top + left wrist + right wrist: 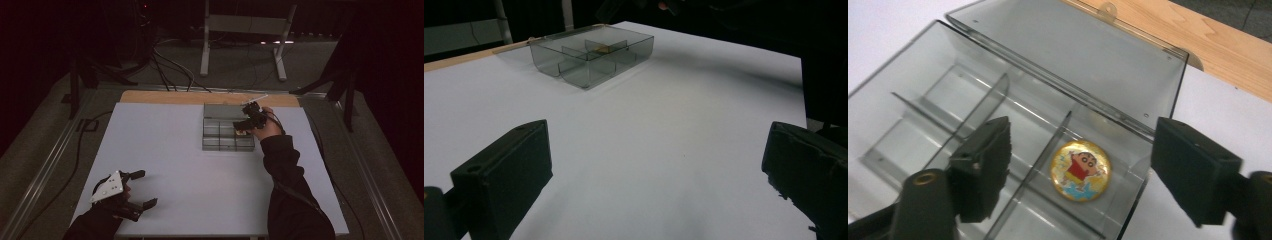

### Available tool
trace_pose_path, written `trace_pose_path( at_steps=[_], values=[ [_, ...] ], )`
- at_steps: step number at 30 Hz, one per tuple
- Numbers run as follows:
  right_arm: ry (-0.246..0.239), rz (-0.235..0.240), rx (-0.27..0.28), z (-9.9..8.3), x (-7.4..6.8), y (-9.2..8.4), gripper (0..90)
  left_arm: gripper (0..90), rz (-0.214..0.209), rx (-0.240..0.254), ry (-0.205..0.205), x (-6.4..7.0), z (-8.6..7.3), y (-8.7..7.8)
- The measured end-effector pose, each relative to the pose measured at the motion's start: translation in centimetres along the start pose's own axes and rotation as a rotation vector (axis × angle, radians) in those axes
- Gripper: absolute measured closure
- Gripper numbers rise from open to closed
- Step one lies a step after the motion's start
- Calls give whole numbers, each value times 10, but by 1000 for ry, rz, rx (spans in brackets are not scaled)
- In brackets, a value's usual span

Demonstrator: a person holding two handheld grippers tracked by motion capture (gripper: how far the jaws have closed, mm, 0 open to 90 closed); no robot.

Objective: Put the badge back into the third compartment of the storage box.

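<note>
The right hand-held gripper (1078,175) is held released above the round badge (1080,170), lying at the clear box's (227,127) 3 o'clock compartment, seemingly flat. Jaws should be lowered astride it, dividers avoided. The left hand-held gripper (142,189) is rested released at the desk's (200,170) 7 o'clock.

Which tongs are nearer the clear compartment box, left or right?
Right. The right tongs hover open over the compartment box; the left tongs rest far off at the table's near left corner.

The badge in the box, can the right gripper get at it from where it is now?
Probably yes: the lid is open, the right gripper hangs open above the badge, and nothing covers it.
</note>
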State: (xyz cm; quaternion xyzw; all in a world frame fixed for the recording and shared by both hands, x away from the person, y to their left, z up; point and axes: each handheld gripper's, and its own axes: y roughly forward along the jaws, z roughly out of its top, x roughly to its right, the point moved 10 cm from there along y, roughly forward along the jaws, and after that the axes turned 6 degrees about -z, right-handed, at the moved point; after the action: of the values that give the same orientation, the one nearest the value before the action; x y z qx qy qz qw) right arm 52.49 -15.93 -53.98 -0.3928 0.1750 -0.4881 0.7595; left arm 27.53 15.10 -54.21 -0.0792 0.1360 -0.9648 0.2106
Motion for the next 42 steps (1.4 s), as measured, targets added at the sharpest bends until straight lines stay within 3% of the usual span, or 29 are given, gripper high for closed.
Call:
trace_pose_path(
  at_steps=[1, 6, 7, 9, 13, 17, 24, 32, 36, 42],
  values=[
    [9, 4, 7, 0, -1, -4, 152, 2, 1, -1, -1, 0, 0, 0],
    [18, 30, 12, -3, -7, -10, 113, 2, 1, 0, -1, 0, 0, 0],
    [21, 44, 13, -4, -9, -14, 40, 2, 2, -1, -1, 0, 0, 0],
    [17, 74, 16, -6, -14, -18, 10, 2, 1, -4, 2, 0, 0, 0],
    [43, 117, 47, -5, -21, -30, 10, 2, 3, -2, 0, 0, 0, 0],
    [25, 145, 55, -6, -29, -40, 11, 2, 2, -1, -3, 0, 0, 0],
    [35, 197, 92, -2, -42, -62, 11, 2, 2, -4, 1, 0, 0, 0],
    [-22, 260, 146, -4, -59, -86, 10, 2, 4, 1, -1, 0, 0, 0],
    [-23, 296, 179, -11, -67, -96, 10, 2, 2, -4, 3, 0, -1, 0],
    [-50, 303, 203, -26, -75, -102, 10, 2, 3, -1, 0, 0, 0, 0]
  ],
)
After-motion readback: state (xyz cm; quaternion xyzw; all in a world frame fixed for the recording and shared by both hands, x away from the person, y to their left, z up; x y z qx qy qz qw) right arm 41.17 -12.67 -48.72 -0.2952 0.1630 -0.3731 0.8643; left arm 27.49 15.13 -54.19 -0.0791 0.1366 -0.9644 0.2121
